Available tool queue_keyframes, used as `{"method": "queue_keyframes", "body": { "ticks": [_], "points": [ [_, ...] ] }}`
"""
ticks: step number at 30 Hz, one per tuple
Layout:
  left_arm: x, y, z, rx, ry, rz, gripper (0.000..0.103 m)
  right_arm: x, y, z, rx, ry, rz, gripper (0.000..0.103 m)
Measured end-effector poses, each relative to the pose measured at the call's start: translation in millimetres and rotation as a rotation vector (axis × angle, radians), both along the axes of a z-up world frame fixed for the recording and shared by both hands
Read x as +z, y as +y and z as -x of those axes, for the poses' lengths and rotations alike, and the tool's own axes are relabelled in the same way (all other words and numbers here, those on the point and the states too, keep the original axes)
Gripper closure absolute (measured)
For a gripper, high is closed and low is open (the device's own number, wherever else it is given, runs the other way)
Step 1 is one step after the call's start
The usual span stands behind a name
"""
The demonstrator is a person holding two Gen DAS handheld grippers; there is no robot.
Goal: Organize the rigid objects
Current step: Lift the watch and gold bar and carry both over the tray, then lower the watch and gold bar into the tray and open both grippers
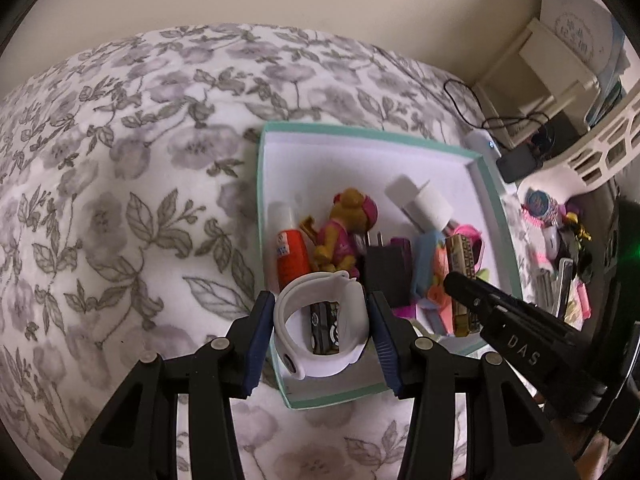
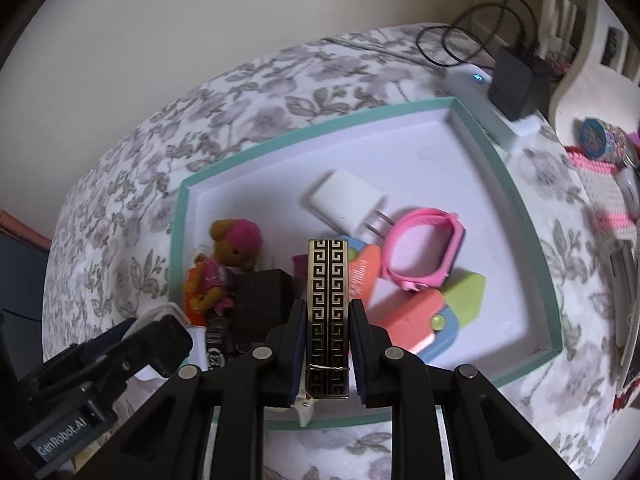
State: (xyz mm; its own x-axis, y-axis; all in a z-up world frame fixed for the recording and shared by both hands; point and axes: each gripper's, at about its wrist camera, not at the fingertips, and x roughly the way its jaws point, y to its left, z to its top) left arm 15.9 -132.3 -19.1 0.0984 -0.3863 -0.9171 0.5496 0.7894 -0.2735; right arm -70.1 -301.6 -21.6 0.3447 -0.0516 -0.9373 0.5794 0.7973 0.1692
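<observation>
Two things are in our grip above the teal-rimmed tray. Our left gripper clamps a white watch band over the tray's 7 o'clock corner. Our right gripper pinches a gold-and-black patterned bar narrowly near the 6 o'clock rim. Inside lie a bear figure at 9 o'clock, a white charger and a pink band toward centre, all on the floral bedcover.
</observation>
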Motion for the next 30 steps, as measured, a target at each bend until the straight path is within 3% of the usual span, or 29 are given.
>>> {"method": "queue_keyframes", "body": {
  "ticks": [10,23,27,30],
  "points": [
    [-17,-7,8,-0.01,0.025,-0.051,0.054,-11,-1,1,0.002,0.033,-0.008,0.081],
    [-18,-7,6,-0.014,0.044,-0.055,0.053,-14,-1,-2,0.005,0.045,0.004,0.078],
    [-12,-5,6,-0.017,0.04,-0.036,0.044,-13,-1,-4,0.009,0.047,0.009,0.078],
    [-8,-6,6,-0.02,0.032,-0.027,0.042,-13,-1,-5,0.012,0.051,0.017,0.078]
  ]
}}
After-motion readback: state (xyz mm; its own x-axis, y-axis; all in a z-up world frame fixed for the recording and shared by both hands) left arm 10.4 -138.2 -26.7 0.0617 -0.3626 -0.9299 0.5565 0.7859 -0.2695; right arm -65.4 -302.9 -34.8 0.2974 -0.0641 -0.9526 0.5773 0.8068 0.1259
